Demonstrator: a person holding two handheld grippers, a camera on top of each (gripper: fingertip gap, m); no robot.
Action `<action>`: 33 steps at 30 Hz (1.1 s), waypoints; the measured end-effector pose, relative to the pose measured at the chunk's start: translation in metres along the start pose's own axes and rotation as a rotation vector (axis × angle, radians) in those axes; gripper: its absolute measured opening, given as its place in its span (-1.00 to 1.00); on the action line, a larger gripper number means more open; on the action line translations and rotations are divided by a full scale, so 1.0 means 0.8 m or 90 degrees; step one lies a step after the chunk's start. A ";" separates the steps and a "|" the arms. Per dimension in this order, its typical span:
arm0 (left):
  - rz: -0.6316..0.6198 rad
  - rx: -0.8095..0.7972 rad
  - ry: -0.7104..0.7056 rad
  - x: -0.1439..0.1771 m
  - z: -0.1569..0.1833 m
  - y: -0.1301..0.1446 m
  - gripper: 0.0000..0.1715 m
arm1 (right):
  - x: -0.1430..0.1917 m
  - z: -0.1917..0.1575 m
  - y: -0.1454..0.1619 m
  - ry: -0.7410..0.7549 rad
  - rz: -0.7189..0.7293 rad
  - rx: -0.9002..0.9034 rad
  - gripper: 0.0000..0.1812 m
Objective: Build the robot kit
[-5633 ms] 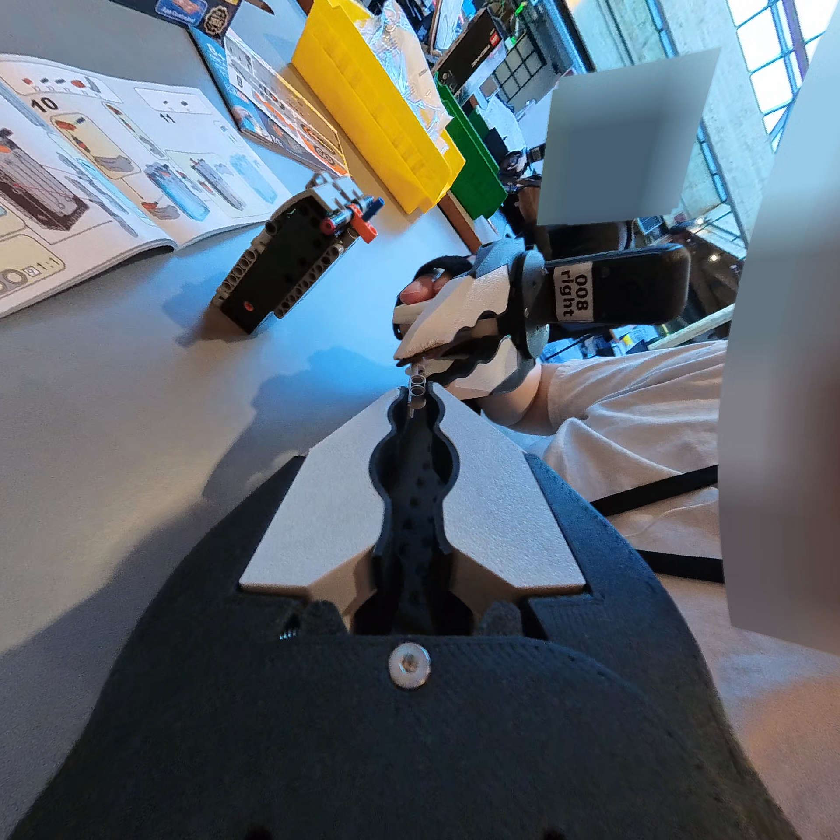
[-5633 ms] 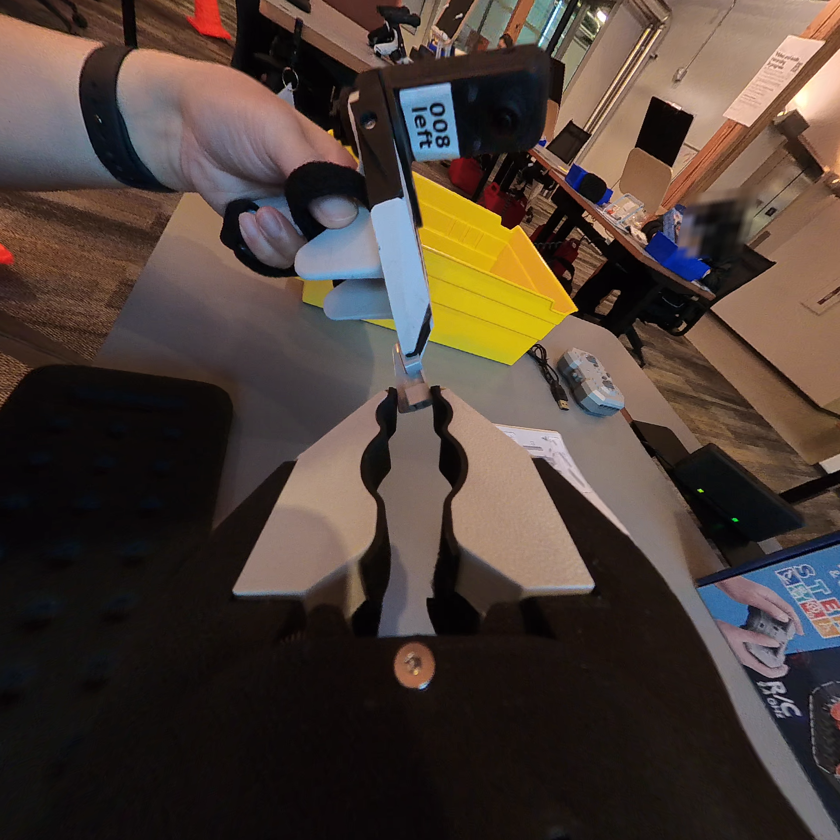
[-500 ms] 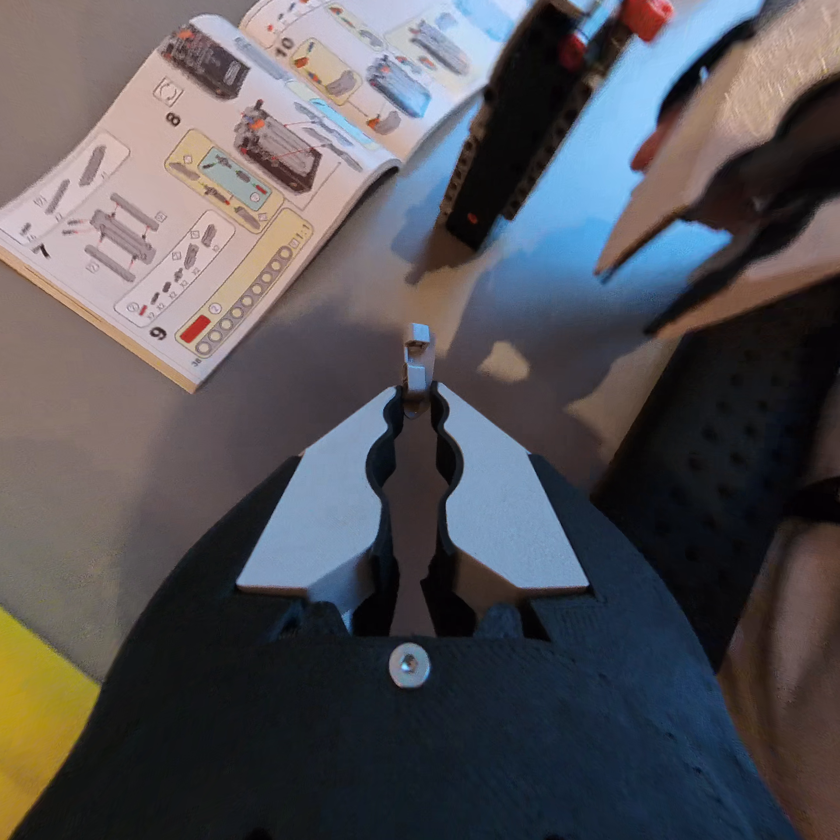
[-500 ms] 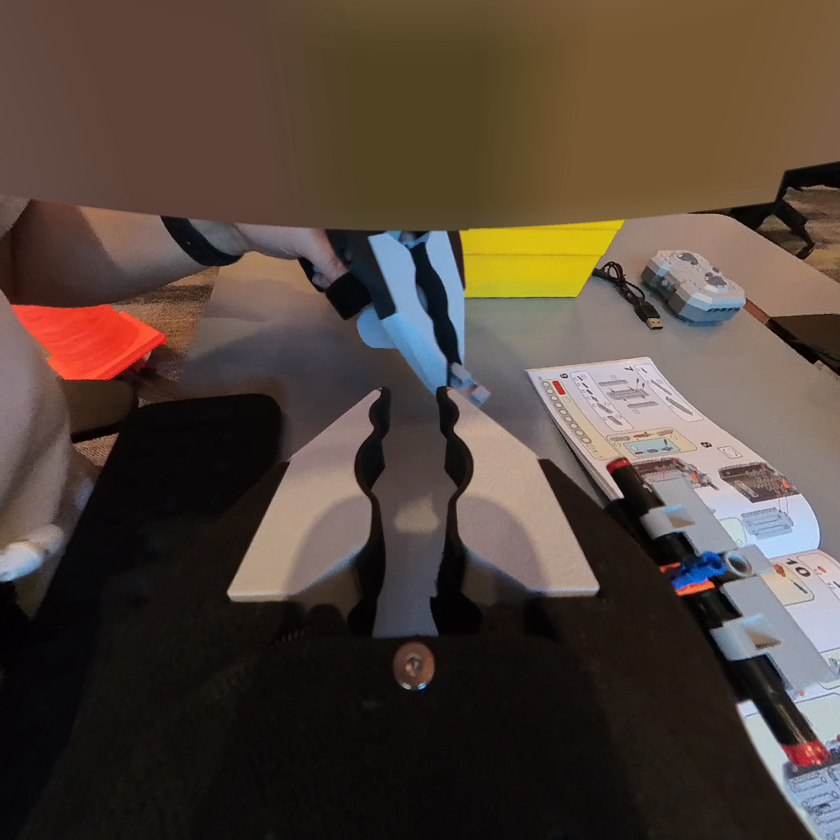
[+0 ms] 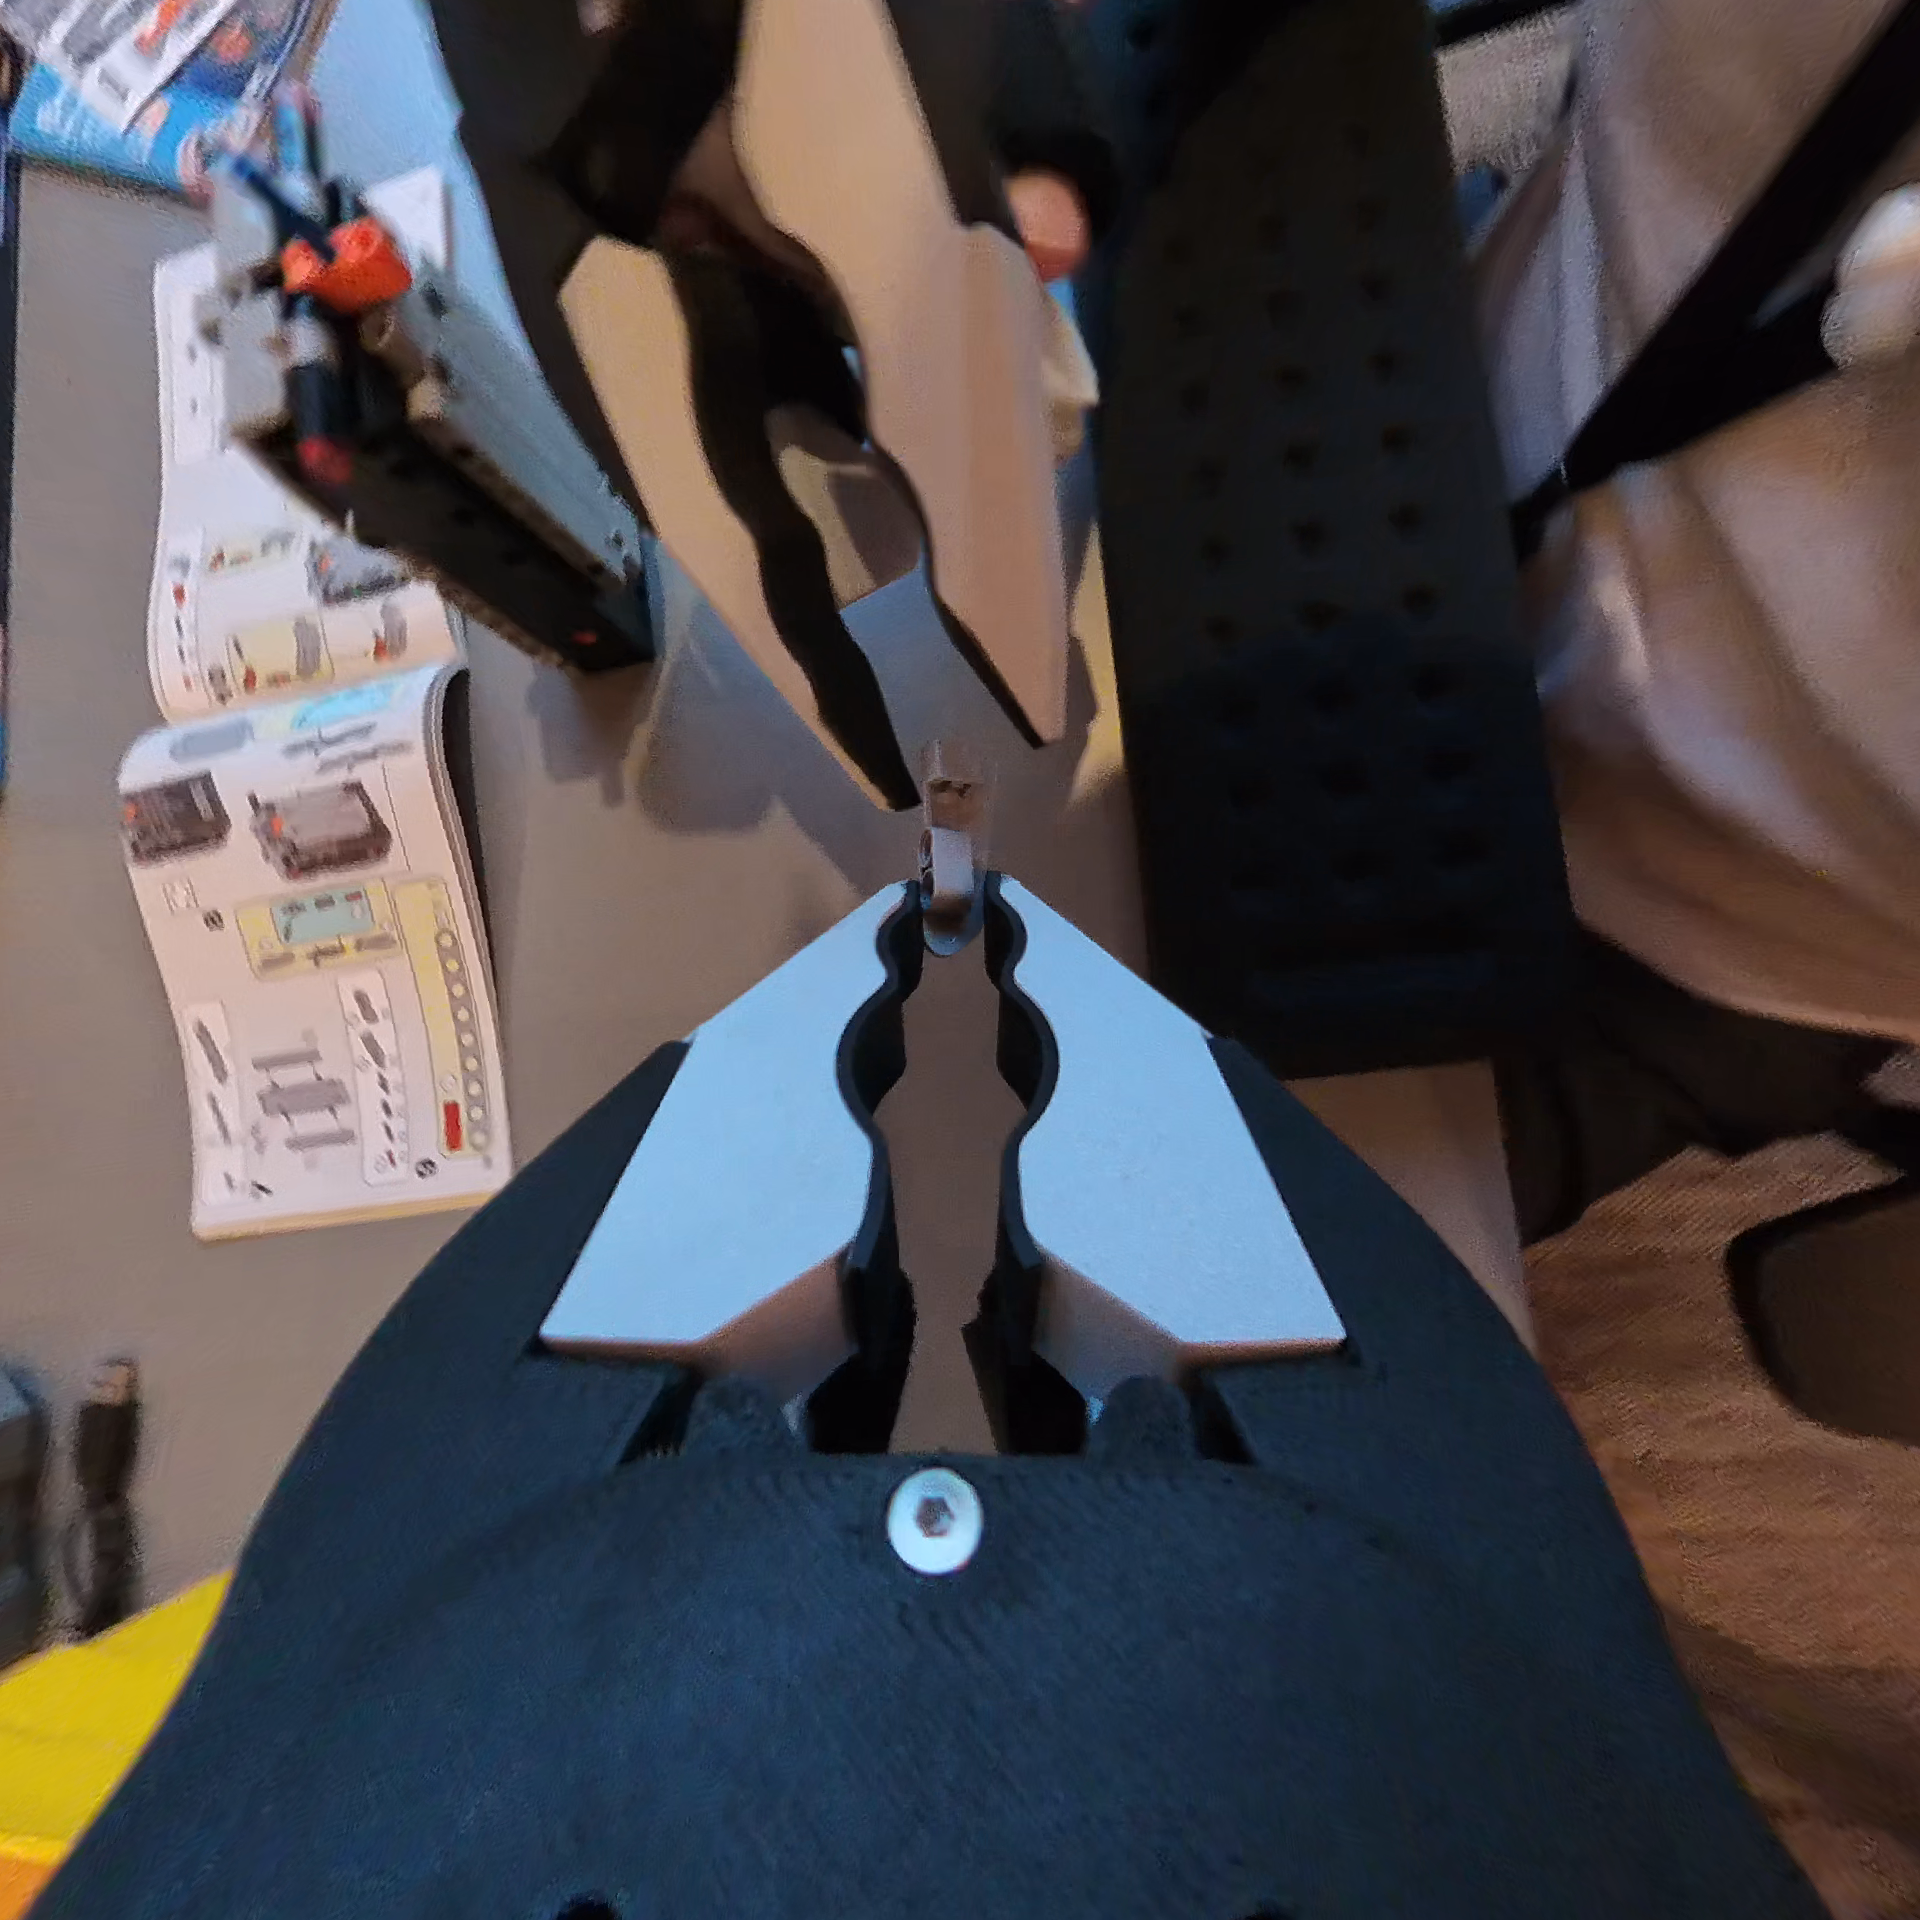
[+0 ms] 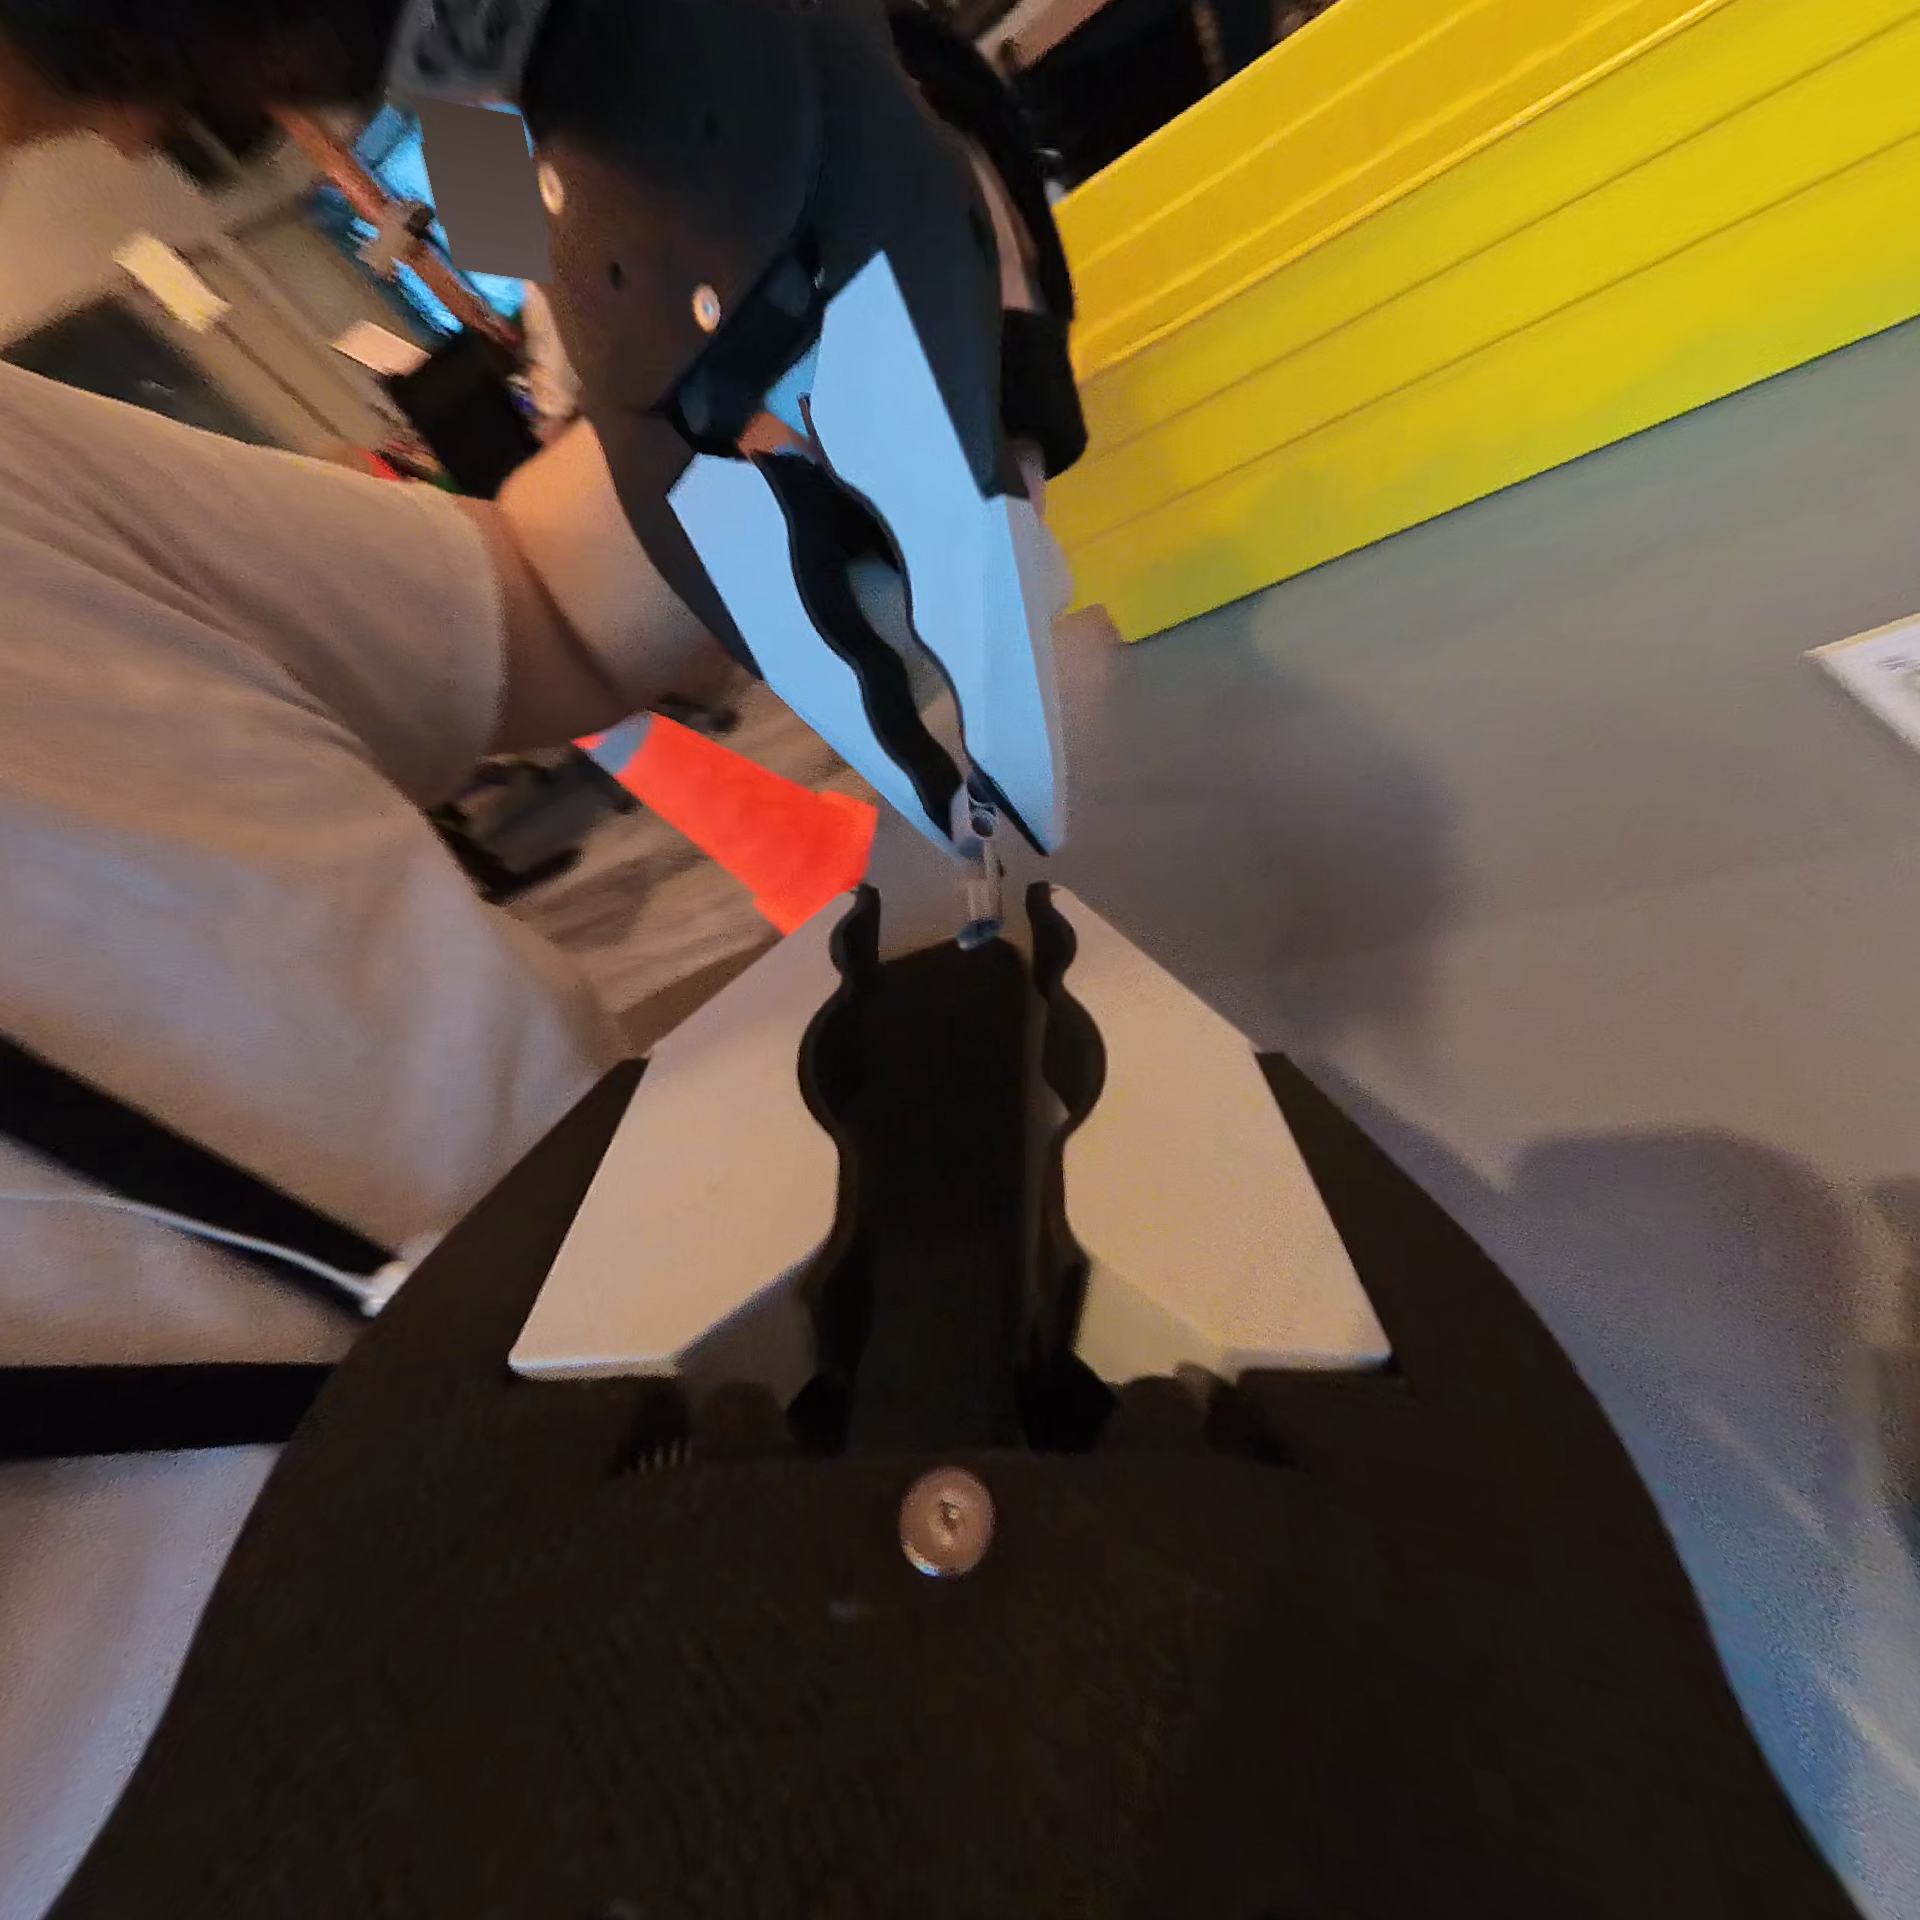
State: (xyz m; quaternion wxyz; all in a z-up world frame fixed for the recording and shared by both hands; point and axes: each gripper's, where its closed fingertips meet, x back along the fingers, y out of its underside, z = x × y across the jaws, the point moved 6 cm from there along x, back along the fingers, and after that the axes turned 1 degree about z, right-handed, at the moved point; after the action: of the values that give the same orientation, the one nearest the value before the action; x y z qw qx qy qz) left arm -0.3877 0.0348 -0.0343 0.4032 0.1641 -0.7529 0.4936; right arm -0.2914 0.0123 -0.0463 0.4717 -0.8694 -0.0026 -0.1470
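Grey plastic, small and slippery-looking: a tiny grey connector piece [image 5: 948, 862] is pinched at the very tips of the left gripper [image 5: 948, 902], whose fingers are closed on its lower end only, so most of the piece sticks out free above the surface [image 5: 83, 1039]. The right gripper [image 6: 948, 914] faces it head-on with its fingers spread apart and nothing between them but the free end of the piece, which sits in the gap without clearly touching either pad; whether there is contact cannot be told from the blur.

Risks as I judge them:
- The hold is shallow. A sideways nudge from a right fingertip could pivot the piece out of the left grip and drop it to the surface.
- If the right gripper closes off-centre, one pad would strike first and twist the piece.
- The two sets of tips are nearly touching, so they could collide with each other.

Near the grippers lie an open instruction booklet [image 5: 312, 935] and a black and grey brick assembly with red and orange pins [image 5: 416, 436], resting partly on the booklet. A yellow bin [image 6: 1455, 312] stands farther off, and an orange cone [image 6: 748, 821] shows beyond the surface edge.
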 end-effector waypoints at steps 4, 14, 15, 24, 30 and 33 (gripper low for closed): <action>0.032 -0.126 -0.008 -0.003 0.009 -0.014 -0.90 | 0.001 -0.001 -0.002 -0.060 0.009 -0.095 -0.75; -0.001 -0.217 -0.017 -0.021 0.000 -0.023 -0.90 | 0.016 0.011 0.008 0.016 -0.049 -0.109 -0.78; -0.001 -0.220 -0.016 -0.022 0.000 -0.024 -0.90 | 0.017 0.010 0.009 0.003 -0.050 -0.116 -0.84; 0.019 -0.198 -0.038 -0.025 -0.011 -0.030 -0.90 | 0.022 0.008 0.011 0.001 -0.052 -0.102 -0.94; 0.048 -0.134 -0.047 -0.022 -0.011 -0.028 -0.90 | 0.022 0.008 0.008 -0.013 -0.035 -0.110 -0.94; 0.052 -0.113 -0.058 -0.022 -0.013 -0.026 -0.90 | 0.023 0.009 0.007 -0.005 -0.027 -0.104 -0.94</action>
State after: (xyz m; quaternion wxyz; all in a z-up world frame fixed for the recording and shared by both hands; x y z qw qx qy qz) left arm -0.3586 0.0317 -0.0328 0.3613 0.1192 -0.8173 0.4327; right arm -0.2711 0.0130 -0.0498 0.3961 -0.9052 -0.0112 -0.1534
